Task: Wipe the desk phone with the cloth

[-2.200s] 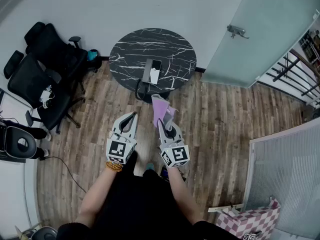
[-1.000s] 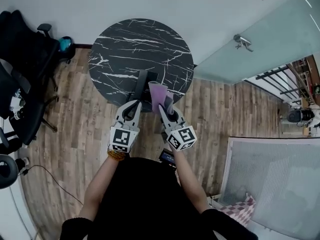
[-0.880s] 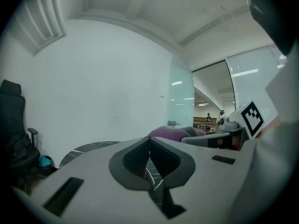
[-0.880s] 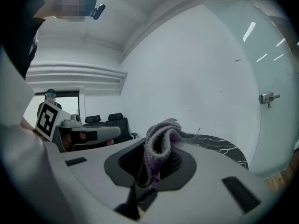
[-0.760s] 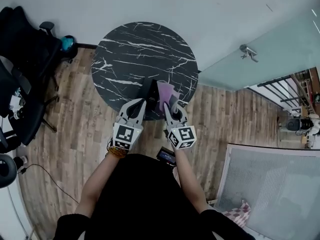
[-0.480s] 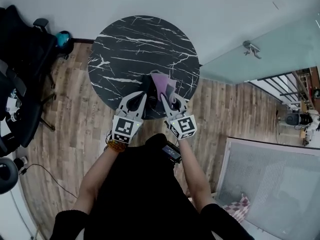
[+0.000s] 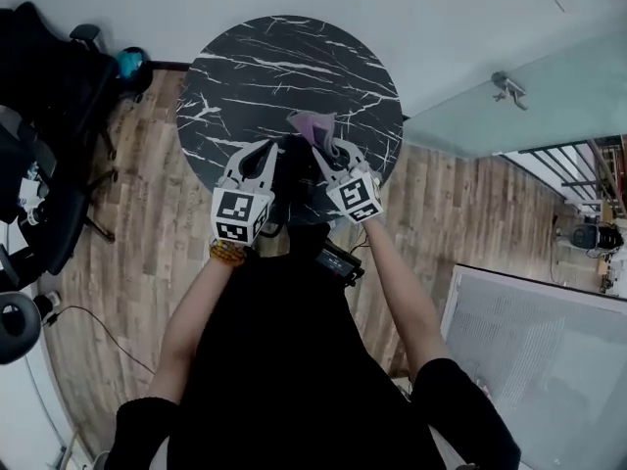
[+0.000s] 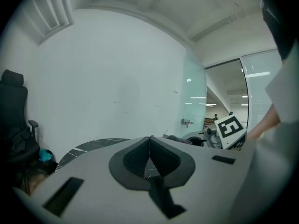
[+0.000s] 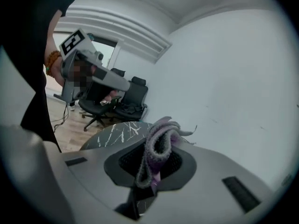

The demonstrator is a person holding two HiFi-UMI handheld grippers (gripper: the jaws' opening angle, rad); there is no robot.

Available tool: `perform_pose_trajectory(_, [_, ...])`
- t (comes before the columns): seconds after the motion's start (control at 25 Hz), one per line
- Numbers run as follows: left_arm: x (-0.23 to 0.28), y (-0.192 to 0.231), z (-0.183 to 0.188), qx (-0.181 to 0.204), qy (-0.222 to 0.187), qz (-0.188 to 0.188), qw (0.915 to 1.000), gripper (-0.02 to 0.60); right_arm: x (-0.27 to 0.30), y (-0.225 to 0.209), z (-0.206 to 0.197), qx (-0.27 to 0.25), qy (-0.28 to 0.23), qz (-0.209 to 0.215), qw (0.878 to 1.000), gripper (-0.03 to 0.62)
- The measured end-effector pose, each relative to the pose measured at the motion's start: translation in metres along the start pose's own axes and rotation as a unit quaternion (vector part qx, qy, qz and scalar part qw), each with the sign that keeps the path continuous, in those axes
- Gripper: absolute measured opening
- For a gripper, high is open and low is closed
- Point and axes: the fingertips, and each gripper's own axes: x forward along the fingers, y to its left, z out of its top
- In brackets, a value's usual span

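Wood floor (image 7: 127, 253) carries a round black marble table (image 7: 265, 57) against a white wall (image 7: 441, 8), and both grippers hang over the table's near edge. The right gripper (image 7: 328, 150) has its jaws clamped on a folded purple cloth (image 7: 312, 125) that juts past the tips. The left gripper (image 7: 263, 155), just left of it, has its jaws pressed together on nothing, and the dark phone (image 7: 291, 164) lies mostly hidden between the two.

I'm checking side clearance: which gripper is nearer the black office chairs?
Left. The left gripper is over the near edge of the table, on the side of the black office chairs; the right gripper, shut on the cloth, is beyond it, toward the glass door.
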Motion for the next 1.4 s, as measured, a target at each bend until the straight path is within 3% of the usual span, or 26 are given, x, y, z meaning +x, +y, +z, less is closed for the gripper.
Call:
perform_pose_trajectory(0.4, [0.002,-0.007,-0.025,0.025,0.044,-0.012,0.9987,0.014,0.057,0.001,-0.049,-0.077,0.062,0.017,0.995,0.055])
perform_pose_trajectory(0.8, [-0.011,0.003,-0.045,0.038,0.077,-0.02,0.9961,0.014,0.09,0.053,-0.102,-0.018,0.136,0.119,0.983,0.055])
perform_pose_trajectory(1.08, [-0.006,0.006,-0.042,0.042,0.076,-0.024,0.996,0.014,0.095,0.063,-0.115,0.019,0.178,0.154,0.972,0.055])
perform_pose_trajectory(1.2, [-0.002,0.007,-0.042,0.041,0.075,-0.027,0.996,0.014,0.097,0.061,-0.115,0.059,0.188,0.159,0.967,0.055])
perform_pose_trajectory(1.4, [-0.002,0.006,-0.043,0.039,0.076,-0.032,0.9958,0.014,0.096,0.062,-0.115,0.081,0.196,0.157,0.965,0.055])
